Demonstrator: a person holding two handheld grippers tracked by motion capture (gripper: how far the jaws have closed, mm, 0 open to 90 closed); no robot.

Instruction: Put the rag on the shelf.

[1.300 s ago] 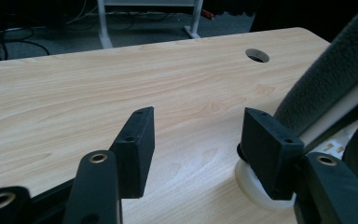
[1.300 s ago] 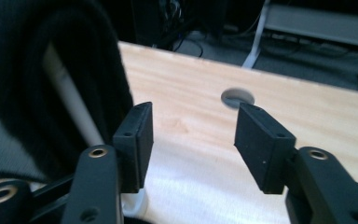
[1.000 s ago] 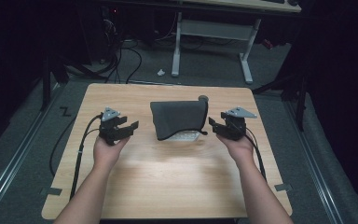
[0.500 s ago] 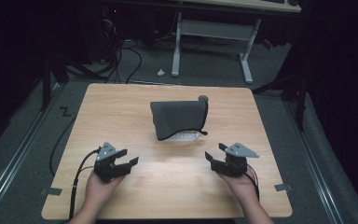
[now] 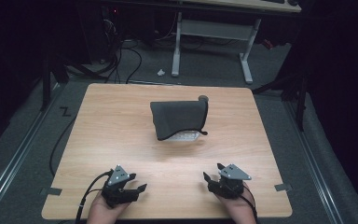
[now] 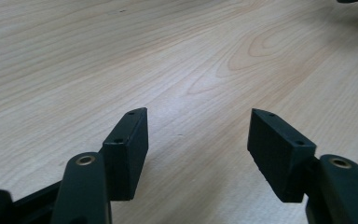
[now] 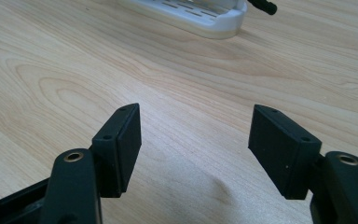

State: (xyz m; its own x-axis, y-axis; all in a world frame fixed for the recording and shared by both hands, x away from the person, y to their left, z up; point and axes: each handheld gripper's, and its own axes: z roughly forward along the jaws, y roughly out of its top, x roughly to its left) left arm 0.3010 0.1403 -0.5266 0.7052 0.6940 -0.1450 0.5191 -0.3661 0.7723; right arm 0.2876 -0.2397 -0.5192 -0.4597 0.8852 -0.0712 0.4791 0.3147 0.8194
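A dark grey cloth (image 5: 179, 116) lies over a white slotted tray (image 5: 186, 136) in the middle of the wooden table (image 5: 116, 121). The tray's end (image 7: 191, 14) also shows far ahead in the right gripper view. My left gripper (image 5: 137, 190) is low at the near left edge, well short of the cloth. It is open over bare wood (image 6: 198, 135). At the near right edge my right gripper (image 5: 212, 173) is open too, and its jaws have just been opening wider with nothing between them (image 7: 196, 133).
A small dark round object (image 5: 203, 98) stands at the cloth's far right corner. Beyond the table, a white-legged desk (image 5: 212, 28) and cables (image 5: 121, 51) are on the floor. Tape tabs (image 5: 50, 191) mark the near corners.
Both hands have pulled back from beside the cloth to the table's near edge and sunk lower. The cloth and tray have not moved.
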